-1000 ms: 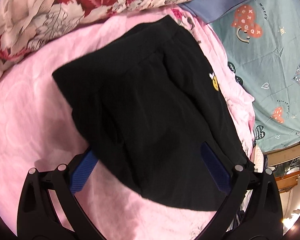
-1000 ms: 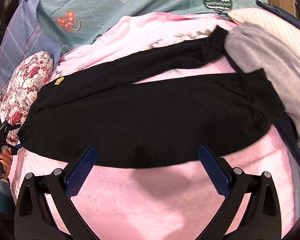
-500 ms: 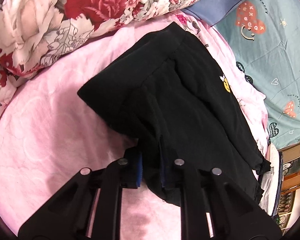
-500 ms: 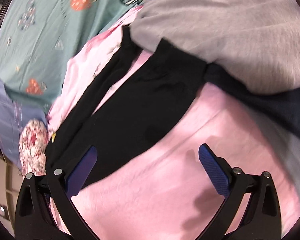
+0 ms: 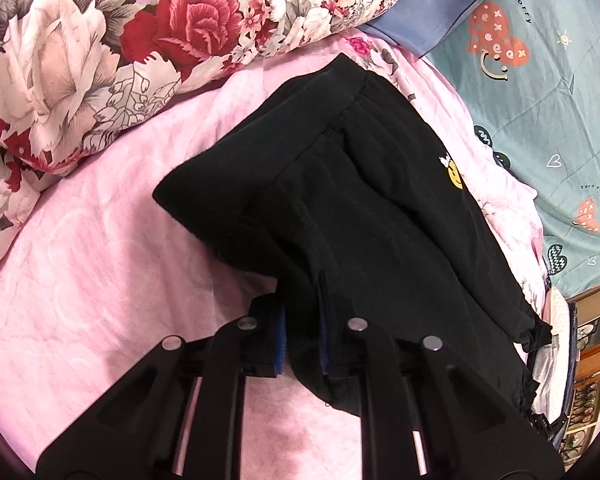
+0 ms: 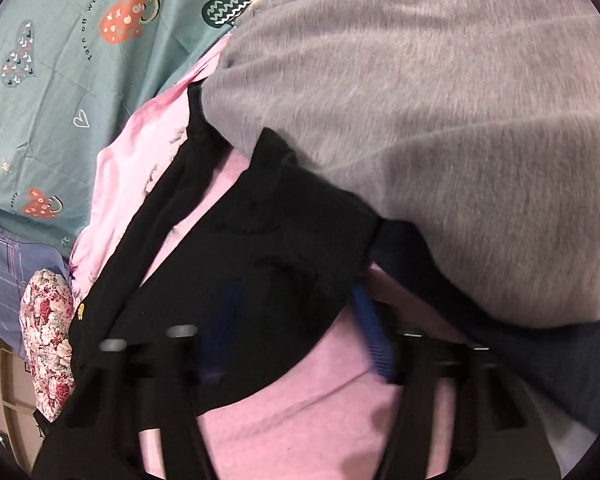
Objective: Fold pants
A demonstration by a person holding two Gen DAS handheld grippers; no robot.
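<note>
The black pants (image 5: 364,216) are lying spread across a pink blanket (image 5: 100,280) on the bed, with the waistband end toward a rose-patterned quilt (image 5: 140,40) and the two legs running off toward a grey fleece garment (image 6: 440,128). A small yellow smiley emblem (image 5: 455,173) is showing on the upper side near the waist.

The left claw (image 5: 302,336) is sitting nearly closed, its blue pads (image 5: 280,336) pinching a bunched fold of the pants at the waist edge, and the cloth is rising off the blanket there.

The right claw (image 6: 296,324) is positioned at the cuff end of the nearer leg. It is partly open, with the left pad (image 6: 224,320) lying over black fabric and the right pad (image 6: 370,332) just past the cuff edge on the blanket; the view is blurred, so I cannot tell whether it is gripping anything.

A teal sheet with heart prints (image 6: 60,80) is lying beyond the blanket.
</note>
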